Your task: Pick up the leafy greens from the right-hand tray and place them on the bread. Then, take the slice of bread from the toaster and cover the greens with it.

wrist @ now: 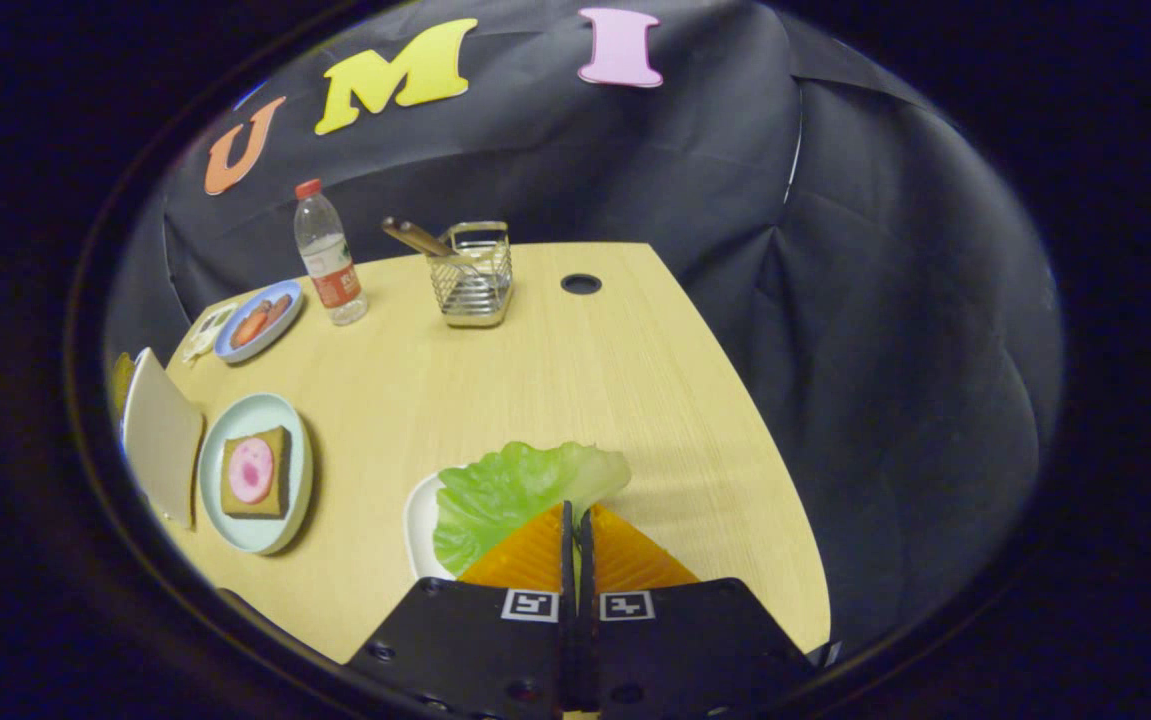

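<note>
Tool (576, 520) seen pressed nearly together, fingertips separated by a thin slit only, with the edge of the leafy greens (515, 490) caught in that slit. Clamped on the leaf, as far as could be told, both fingers pressing against it at its near edge. Greens spread ahead of the fingertips and off to their left, pale green and ruffled, lying over a white tray (422, 520) whose rim showed just left of the fingers. Whether lifted off the tray or resting on it, could not be told.

Farther left of the tool, well apart from the greens, sat a pale round plate (215, 500) bearing a square slice of bread (270, 497) topped with a round pink slice of meat (251, 470). Just beyond that plate to the left, stood a flat pale panel, perhaps the toaster (160, 440), too close to the edge of sight to be sure.

Beyond the fingers, at the far side of the wooden bench (555, 380), stood a wire basket (473, 280) holding wooden-handled utensils (415, 237). Left of the basket, an upright plastic water bottle (328, 255) with a red cap. Left of the bottle, a blue plate (257, 320) carrying reddish food. Right of the basket, a round dark hole (581, 284) in the benchtop.
</note>
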{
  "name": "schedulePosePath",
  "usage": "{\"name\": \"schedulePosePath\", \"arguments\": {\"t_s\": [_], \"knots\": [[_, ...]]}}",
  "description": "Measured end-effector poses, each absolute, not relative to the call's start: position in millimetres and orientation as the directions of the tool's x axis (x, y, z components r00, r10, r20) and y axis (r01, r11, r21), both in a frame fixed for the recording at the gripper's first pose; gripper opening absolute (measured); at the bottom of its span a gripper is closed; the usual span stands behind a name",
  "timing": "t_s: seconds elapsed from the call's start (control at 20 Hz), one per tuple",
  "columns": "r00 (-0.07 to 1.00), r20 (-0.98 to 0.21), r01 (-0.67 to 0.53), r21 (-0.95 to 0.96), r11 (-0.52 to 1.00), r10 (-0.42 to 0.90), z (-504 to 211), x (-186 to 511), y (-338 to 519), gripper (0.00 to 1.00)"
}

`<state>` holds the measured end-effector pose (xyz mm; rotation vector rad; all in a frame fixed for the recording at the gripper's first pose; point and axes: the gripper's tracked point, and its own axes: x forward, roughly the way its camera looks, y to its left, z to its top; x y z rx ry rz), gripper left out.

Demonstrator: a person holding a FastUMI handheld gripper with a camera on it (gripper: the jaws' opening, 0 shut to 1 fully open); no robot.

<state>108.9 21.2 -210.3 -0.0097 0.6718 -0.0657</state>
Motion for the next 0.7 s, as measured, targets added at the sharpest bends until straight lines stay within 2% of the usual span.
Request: {"name": "schedulePosePath", "arguments": {"t_s": [0.5, 0.7], "knots": [[0.843, -0.536, -0.048, -0.013, 0.999, 0.034, -140, 69, 142, 0.0], [0.853, -0.521, -0.069, -0.04, 0.997, 0.038, -145, 57, 180, 0.0]]}}
